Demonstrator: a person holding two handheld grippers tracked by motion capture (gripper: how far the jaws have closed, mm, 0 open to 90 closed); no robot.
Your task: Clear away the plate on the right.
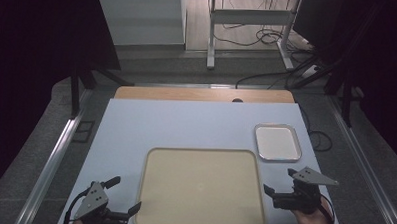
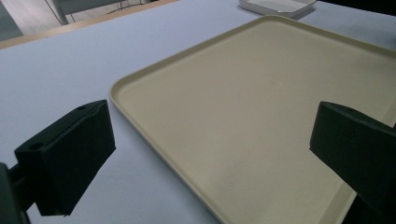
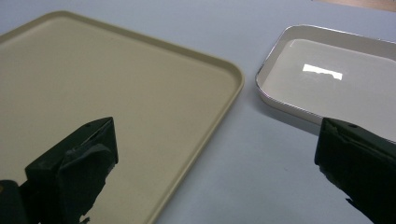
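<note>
The beige tray [image 1: 201, 189] lies at the near middle of the table [image 1: 186, 126], the small white tray [image 1: 278, 142] just beyond its far right corner. The left tongs [image 1: 126, 197] hover spread at the beige tray's near left edge, and the right tongs [image 1: 279, 182] hover spread beside its right edge, both holding nothing.

Black two-jaw left claw [image 1: 125, 195] and right claw [image 1: 277, 182]; grey three-cornered top plates (screw-dotted); trailing black cables
</note>
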